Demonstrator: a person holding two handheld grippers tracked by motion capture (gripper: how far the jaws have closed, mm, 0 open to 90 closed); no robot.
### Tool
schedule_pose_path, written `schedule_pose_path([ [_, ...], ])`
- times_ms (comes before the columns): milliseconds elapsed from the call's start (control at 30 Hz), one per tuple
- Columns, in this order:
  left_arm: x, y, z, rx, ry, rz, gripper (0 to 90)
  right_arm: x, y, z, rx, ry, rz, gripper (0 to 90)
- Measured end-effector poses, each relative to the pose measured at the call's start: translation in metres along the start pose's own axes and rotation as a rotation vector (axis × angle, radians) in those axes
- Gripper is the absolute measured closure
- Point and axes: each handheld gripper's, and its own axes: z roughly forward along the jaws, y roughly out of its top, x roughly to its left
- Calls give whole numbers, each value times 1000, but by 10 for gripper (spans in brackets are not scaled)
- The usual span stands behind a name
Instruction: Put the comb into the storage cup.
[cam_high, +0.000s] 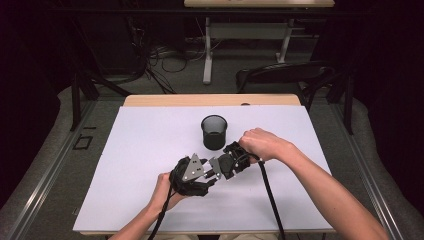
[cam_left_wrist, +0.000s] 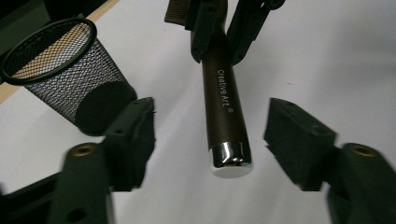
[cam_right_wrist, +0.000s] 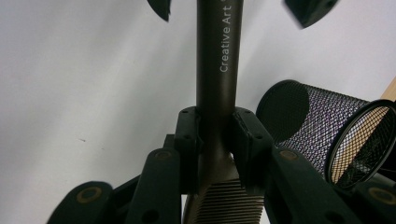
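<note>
Landmark: black mesh cup (cam_high: 214, 132), standing upright on the white desk (cam_high: 140, 150), rim open upward.

Left hand-held gripper (cam_high: 214, 176): seen in high view just in front of the cup, toward the person, held in the left hand (cam_high: 165, 192), grey three-cornered plate on top, cable trailing back off the desk's near edge. In left gripper view its jaws stand apart, one on each side of the brush handle's capped end, w/ clear white desk showing between each pad and the handle. No contact on either side. The black pads (cam_left_wrist: 135, 140) are blurred.

Brush (cam_left_wrist: 224, 112): dark brown handle, lettered "Creative Art", silver cap at the end. It hangs clear of the desk, in front of the cup, spanning between the two grippers. Capped end lies between the left gripper's spread jaws; bristle end sits at the right gripper. In left gripper view the cup appears to the left of the handle, apart from it.

Right hand-held gripper (cam_high: 216, 167): in front of and slightly right of the cup, held in the right hand (cam_high: 262, 144). Right gripper view shows its jaws pinching the handle from both sides, just above the ribbed ferrule (cam_right_wrist: 229, 203). Grip firm, handle centred.
</note>
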Motion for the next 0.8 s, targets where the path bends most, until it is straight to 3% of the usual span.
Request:
schedule_pose_path([
  [233, 0, -1, 2, -14, -25, -12, 547, -2, 4, -1, -6, -12, -24, 731],
  [367, 1, -1, 2, -2, -34, -5, 579, -1, 7, 0, -12, -13, -34, 731],
  [800, 4, -3, 6, -1, -48, -39, 689, -2, 12, -4, 12, -34, -35, 731],
])
